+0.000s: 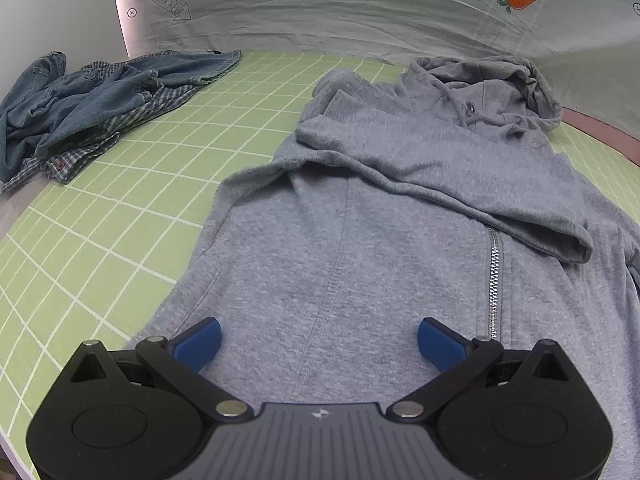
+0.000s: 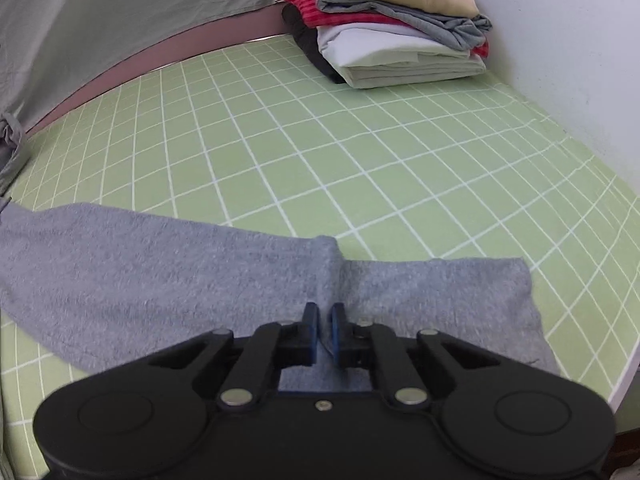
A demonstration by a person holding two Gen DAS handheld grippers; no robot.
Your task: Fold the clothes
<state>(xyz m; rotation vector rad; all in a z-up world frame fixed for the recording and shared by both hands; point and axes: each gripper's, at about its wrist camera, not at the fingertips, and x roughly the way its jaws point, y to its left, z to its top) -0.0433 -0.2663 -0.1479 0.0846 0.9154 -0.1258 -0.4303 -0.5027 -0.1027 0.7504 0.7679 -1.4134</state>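
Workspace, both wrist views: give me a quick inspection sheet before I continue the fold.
Surface: green grid mat, flat.
Job's things: grey zip hoodie spread out, one sleeve already folded across the chest; the other sleeve lies out on the mat.
Clutter: crumpled denim and plaid clothes; folded stack.
Grippers: left gripper open over the hoodie; right gripper shut on the sleeve.
Cables: nothing seen.
Surroundings: grey printed sheet, white wall.
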